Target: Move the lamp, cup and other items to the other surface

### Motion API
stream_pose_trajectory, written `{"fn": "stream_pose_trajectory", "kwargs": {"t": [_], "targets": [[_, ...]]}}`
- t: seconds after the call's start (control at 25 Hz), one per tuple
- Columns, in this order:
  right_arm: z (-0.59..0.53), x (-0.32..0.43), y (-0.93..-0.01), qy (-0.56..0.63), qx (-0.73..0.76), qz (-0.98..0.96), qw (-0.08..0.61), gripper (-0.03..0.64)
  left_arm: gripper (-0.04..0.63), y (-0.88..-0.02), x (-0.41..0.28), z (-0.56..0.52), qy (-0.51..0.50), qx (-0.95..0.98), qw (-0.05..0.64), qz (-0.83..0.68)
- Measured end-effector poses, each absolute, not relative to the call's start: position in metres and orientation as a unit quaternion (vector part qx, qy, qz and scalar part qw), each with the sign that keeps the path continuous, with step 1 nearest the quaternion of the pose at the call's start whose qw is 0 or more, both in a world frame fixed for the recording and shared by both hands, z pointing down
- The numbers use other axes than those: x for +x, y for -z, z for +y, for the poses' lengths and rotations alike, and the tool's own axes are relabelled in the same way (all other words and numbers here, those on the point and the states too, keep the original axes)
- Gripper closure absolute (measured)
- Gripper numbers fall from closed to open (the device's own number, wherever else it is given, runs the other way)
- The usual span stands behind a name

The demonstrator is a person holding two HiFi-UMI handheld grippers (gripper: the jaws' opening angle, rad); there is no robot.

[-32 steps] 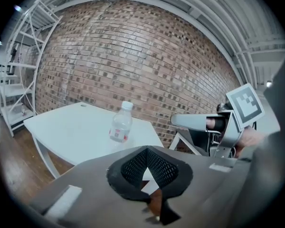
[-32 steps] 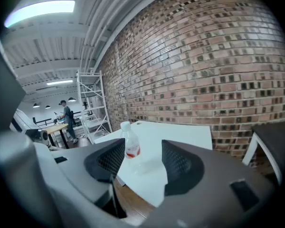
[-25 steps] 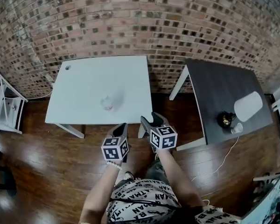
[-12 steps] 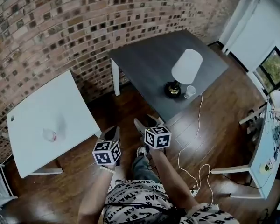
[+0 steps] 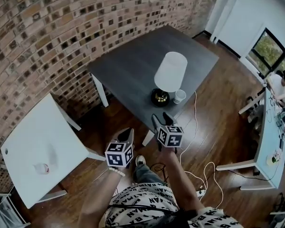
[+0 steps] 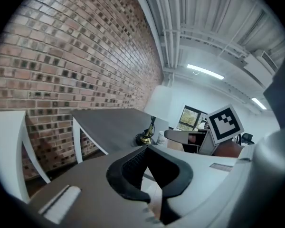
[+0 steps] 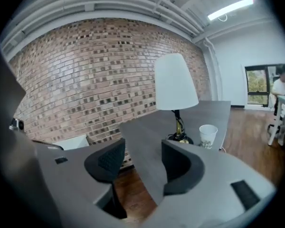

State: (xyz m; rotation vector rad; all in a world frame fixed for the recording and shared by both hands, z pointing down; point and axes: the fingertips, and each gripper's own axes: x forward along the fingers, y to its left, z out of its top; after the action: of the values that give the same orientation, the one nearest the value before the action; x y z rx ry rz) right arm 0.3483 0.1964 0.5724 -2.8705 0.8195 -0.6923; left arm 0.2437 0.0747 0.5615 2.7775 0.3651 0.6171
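Left gripper (image 5: 125, 135): unloaded, jaws a little apart with nothing between them; it was carried low in front of the person's body, beside its partner, probably because there was nothing to lift yet.
Right gripper (image 5: 161, 120): released, jaws well apart and empty; it pointed at the near corner of the dark table (image 5: 133, 65), so the wide gap looked like readiness for the next pick.
Cord (image 5: 195, 127): it hung off the dark table's near edge and ran across the wooden floor (image 5: 218, 108) to a power strip (image 5: 199, 192); the lamp appeared tethered, which would matter for carrying it.
White table (image 5: 33, 137): it stood to the person's left, well apart from the grippers; one small pale item (image 5: 42, 168) sat on it, too small to identify, likely a piece already delivered.
Cup (image 5: 179, 96): it stood upright on the dark table close to the near edge, just beside the lamp base, an easy first reach for the right gripper.
Lamp (image 5: 170, 72): upright on the dark table, white shade over a dark base, not yet moved.
Brick wall (image 5: 61, 23): it ran behind both tables.
Step in hand: seemingly an approach to the dark table for lamp or cup.
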Motion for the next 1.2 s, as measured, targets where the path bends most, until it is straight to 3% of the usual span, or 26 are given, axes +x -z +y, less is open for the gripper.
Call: {"fn": "stream_pose_trajectory", "kwargs": {"t": [0.64, 0.96, 1.08, 1.2], "targets": [[0.237, 0.523, -0.626, 0.24, -0.949, 0.203, 0.032, 0.341, 0.595, -0.589, 0.39, 0.109, -0.24, 0.95, 0.118, 0.159], [0.217, 0.566, -0.641, 0.206, -0.951, 0.226, 0.038, 0.342, 0.595, -0.606, 0.426, 0.095, -0.248, 0.95, 0.121, 0.146], [0.213, 0.569, -0.635, 0.179, -0.954, 0.237, 0.037, 0.375, 0.595, -0.61, 0.432, 0.093, -0.253, 0.949, 0.12, 0.144], [0.214, 0.572, -0.632, 0.167, -0.956, 0.238, 0.027, 0.477, 0.595, -0.61, 0.433, 0.089, -0.257, 0.948, 0.123, 0.14]]}}
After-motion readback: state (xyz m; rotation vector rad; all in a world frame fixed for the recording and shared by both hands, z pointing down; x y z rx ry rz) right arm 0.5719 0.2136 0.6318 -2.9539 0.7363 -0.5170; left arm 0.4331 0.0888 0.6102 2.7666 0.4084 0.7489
